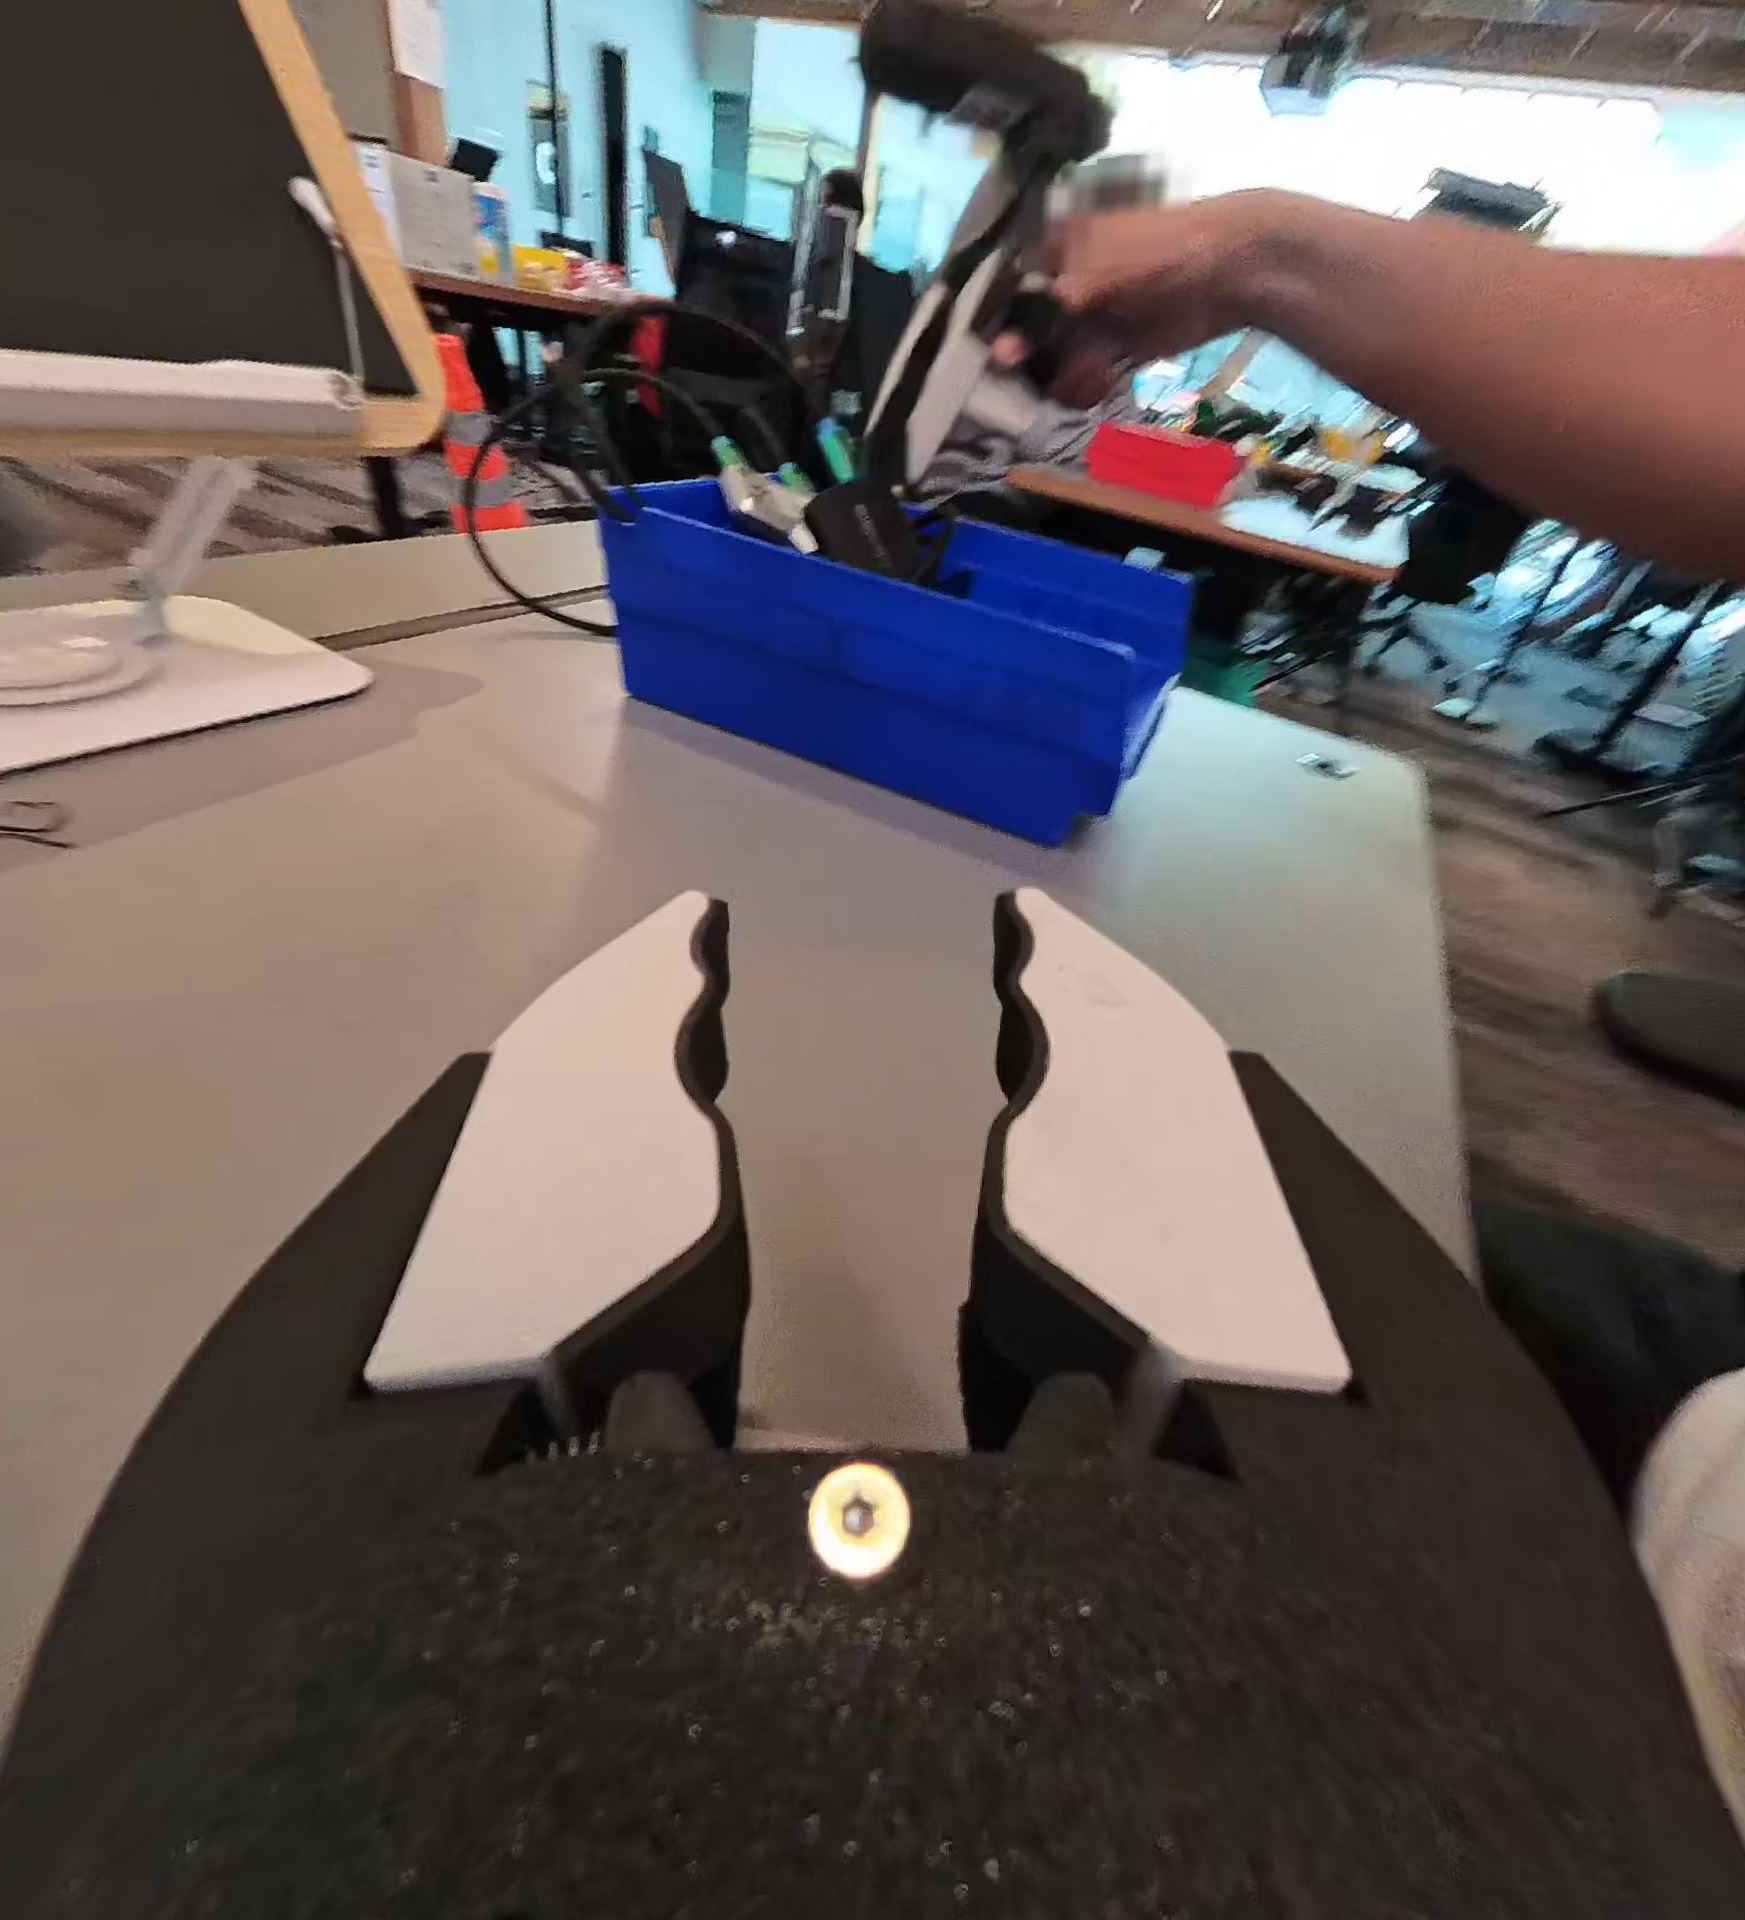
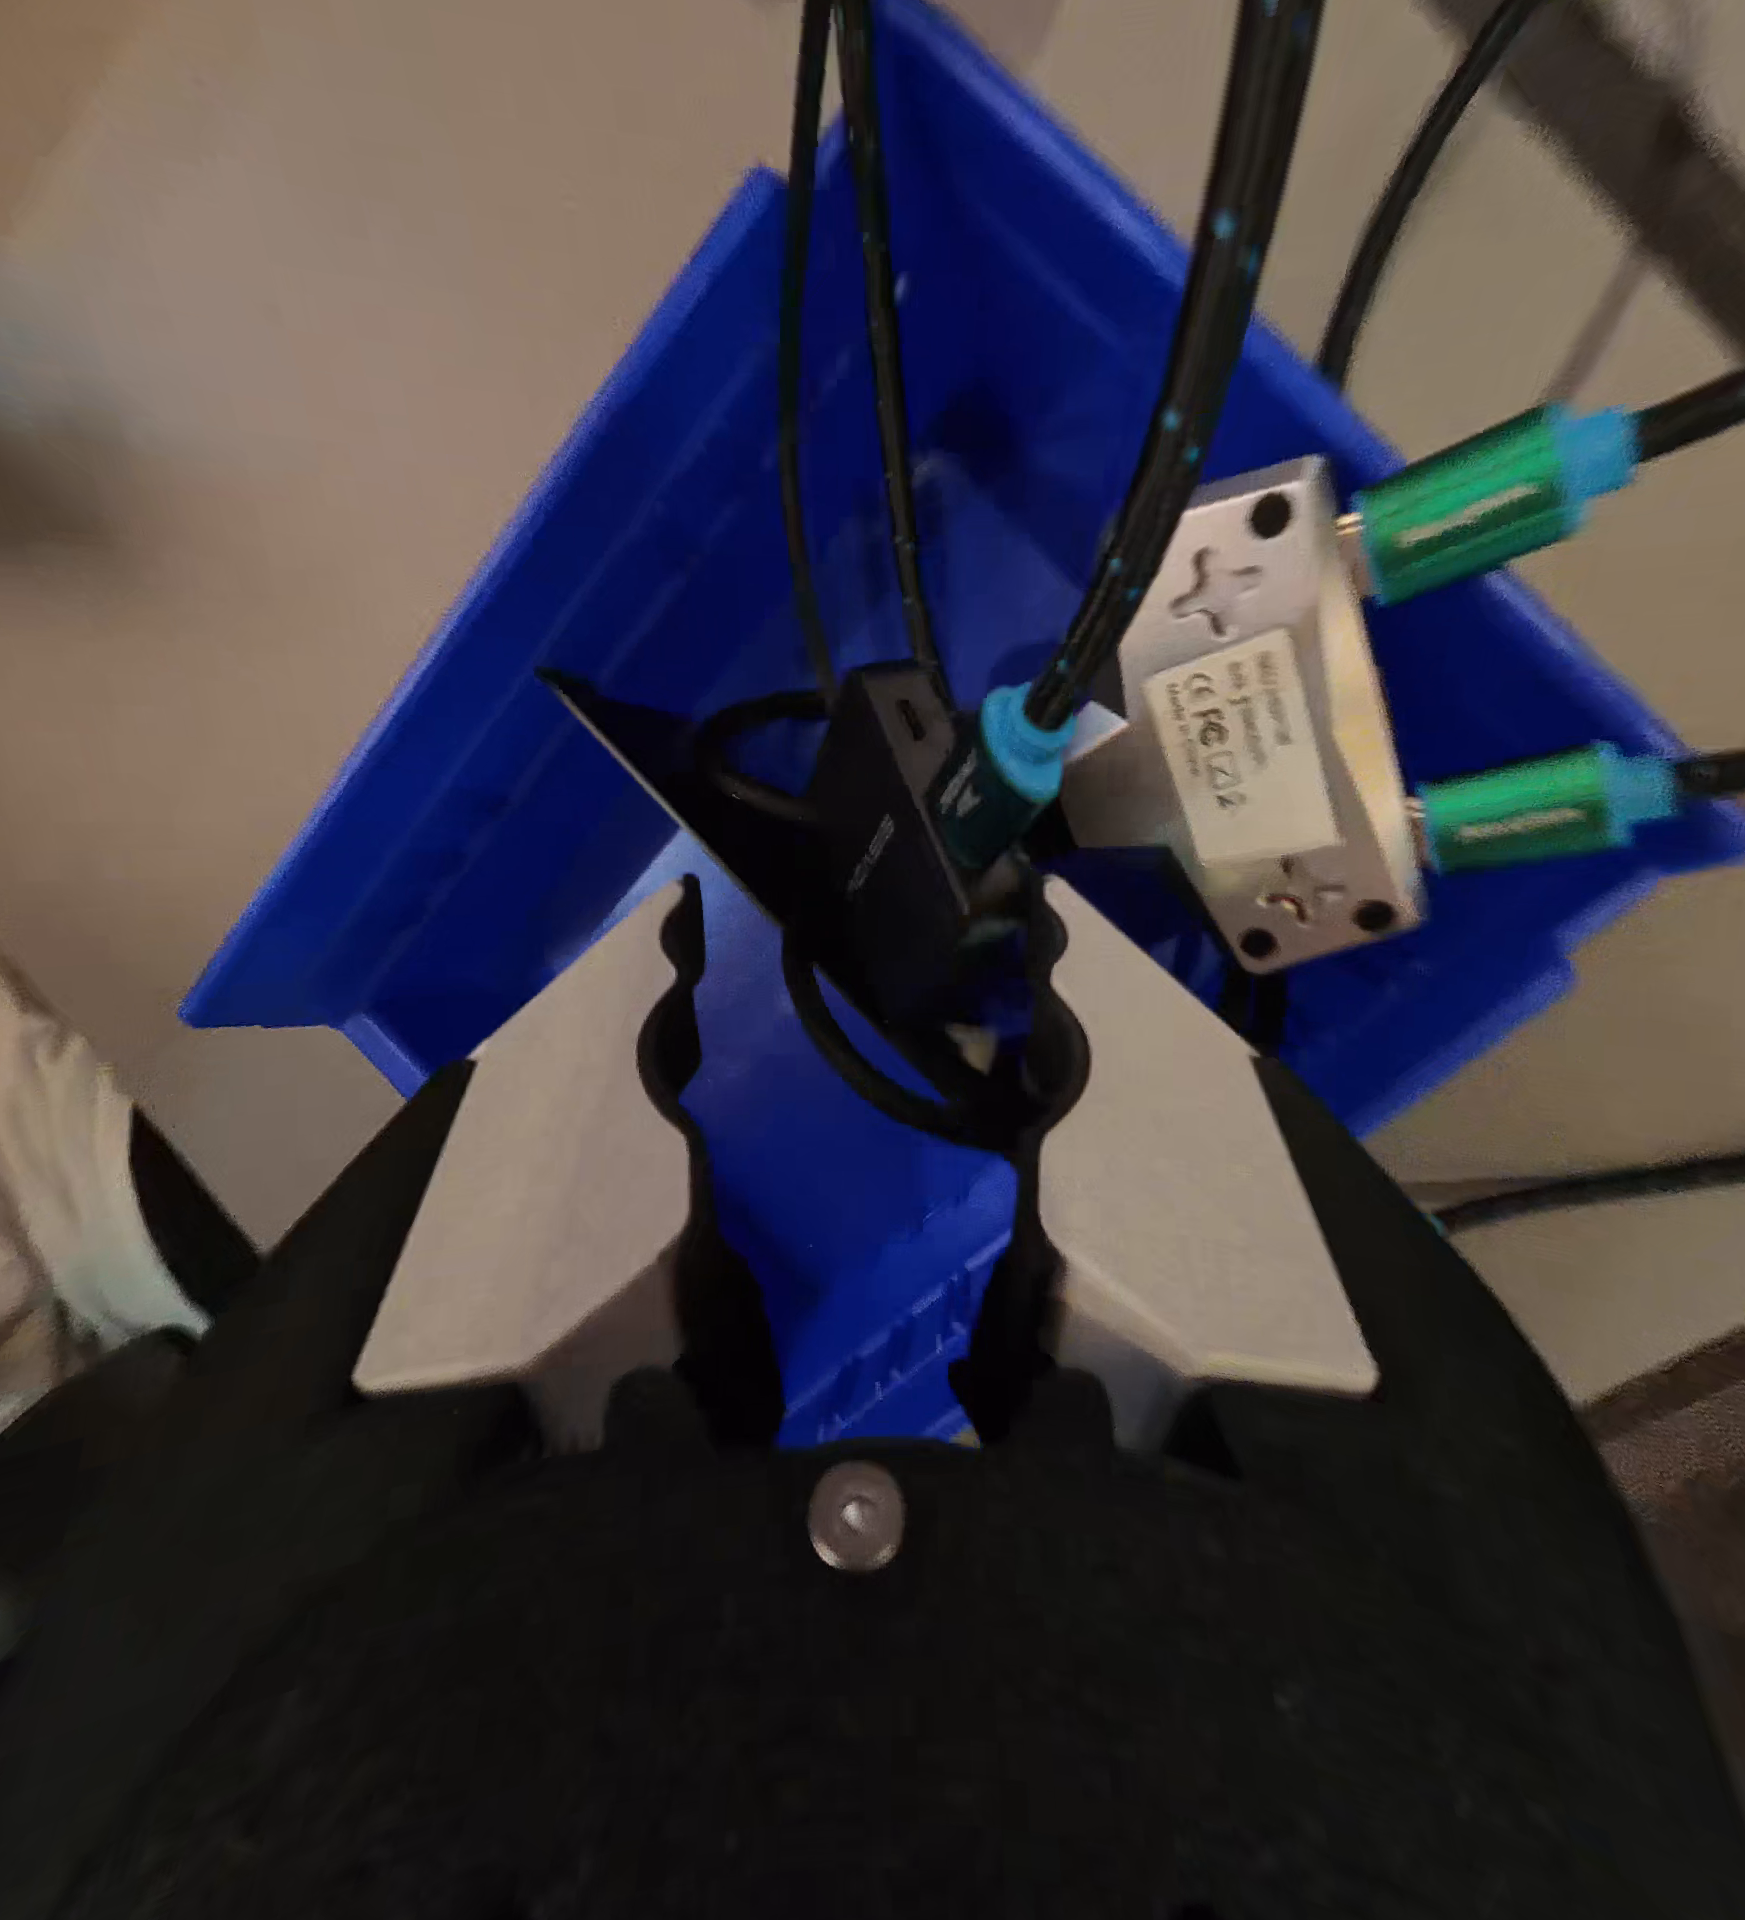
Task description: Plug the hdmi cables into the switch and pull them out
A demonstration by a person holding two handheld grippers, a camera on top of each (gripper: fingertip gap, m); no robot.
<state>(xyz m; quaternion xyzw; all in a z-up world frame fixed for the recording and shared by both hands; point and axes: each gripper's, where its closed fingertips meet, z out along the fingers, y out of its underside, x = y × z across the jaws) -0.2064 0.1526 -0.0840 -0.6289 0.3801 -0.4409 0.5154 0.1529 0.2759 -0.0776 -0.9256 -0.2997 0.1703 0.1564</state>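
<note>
The left gripper [image 1: 860, 914] sits low over the grey table [image 1: 328, 1039]. Its two fingers are spread apart and there is only bare table between them.

Farther along the table stands a blue bin [image 1: 878, 665]. Black cables [image 1: 535, 436] loop up out of it and hang over its edge. Past the bin, on the left, a screen on a white stand [image 1: 151, 582] rests on the table.

A person's arm [image 1: 1470, 332] reaches in from the right and holds the right gripper [image 2: 863, 914] above the bin. It points down into the blue bin [image 2: 556, 727]. Its fingers are spread apart too. A black box [image 2: 889, 842] with a thin cable loop lies just at the fingertips, partly between them, but the fingers are not squeezing it.

Just beside the black box is a silver box, the switch [image 2: 1263, 717], tilted against the bin wall with its label side up. Two green plugs [image 2: 1450, 520] are stuck into one side of it. A third plug with a light blue collar [image 2: 1013, 769] goes in near its other side, between the switch and the black box. The picture is too blurry to tell which box it goes into.
</note>
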